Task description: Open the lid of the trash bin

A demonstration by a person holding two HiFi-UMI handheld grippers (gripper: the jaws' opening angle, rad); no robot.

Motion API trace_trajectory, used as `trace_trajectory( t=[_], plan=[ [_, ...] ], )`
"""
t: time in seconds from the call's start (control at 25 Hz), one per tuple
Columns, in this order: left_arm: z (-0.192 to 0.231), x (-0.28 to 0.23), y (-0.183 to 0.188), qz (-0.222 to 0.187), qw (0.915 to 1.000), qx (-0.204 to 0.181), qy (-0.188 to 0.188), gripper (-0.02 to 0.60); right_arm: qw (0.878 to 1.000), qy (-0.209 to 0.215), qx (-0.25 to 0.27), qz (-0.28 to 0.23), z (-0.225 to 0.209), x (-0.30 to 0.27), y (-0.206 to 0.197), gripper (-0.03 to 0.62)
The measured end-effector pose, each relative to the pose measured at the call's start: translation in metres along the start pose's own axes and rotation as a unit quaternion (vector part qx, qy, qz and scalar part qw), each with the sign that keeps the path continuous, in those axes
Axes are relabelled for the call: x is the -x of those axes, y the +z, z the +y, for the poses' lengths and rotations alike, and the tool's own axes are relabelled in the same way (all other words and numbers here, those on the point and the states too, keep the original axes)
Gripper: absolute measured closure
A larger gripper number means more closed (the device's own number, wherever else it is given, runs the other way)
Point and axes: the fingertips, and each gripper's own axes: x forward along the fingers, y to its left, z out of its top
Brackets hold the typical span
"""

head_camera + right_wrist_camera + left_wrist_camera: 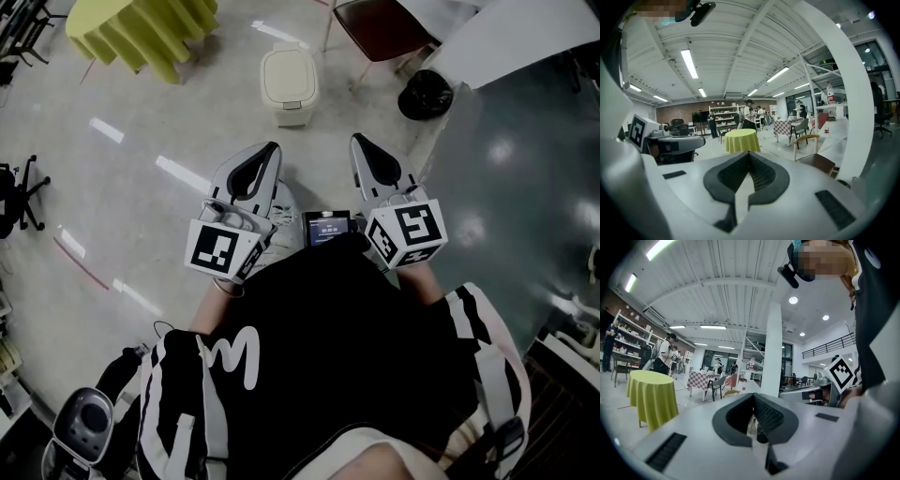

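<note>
A small cream trash bin [289,84] with its lid down stands on the pale floor ahead of me in the head view. Both grippers are held close to my body, well short of the bin. The left gripper [268,151] points toward it, jaws closed together and holding nothing. The right gripper [361,142] is alongside, also shut and empty. In the left gripper view the left gripper [753,397] aims level across the room; the bin is out of sight there. The right gripper [749,153] shows the same in the right gripper view.
A table with a yellow-green cloth [141,28] stands far left, a brown chair [384,23] and a black bag [425,94] right of the bin. A white tabletop [525,37] fills the upper right. A small screen device [326,227] hangs at my chest. People stand far off.
</note>
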Motion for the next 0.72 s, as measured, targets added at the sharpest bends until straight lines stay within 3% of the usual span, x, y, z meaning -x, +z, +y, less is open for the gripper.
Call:
trace_trajectory(
  t=[0.72],
  plan=[
    [0.058, -0.061, 0.015, -0.013, 0.9997, 0.0, -0.022, 0.574, 1.0, -0.022, 0.0, -0.011, -0.03, -0.068, 0.024, 0.591]
  ],
)
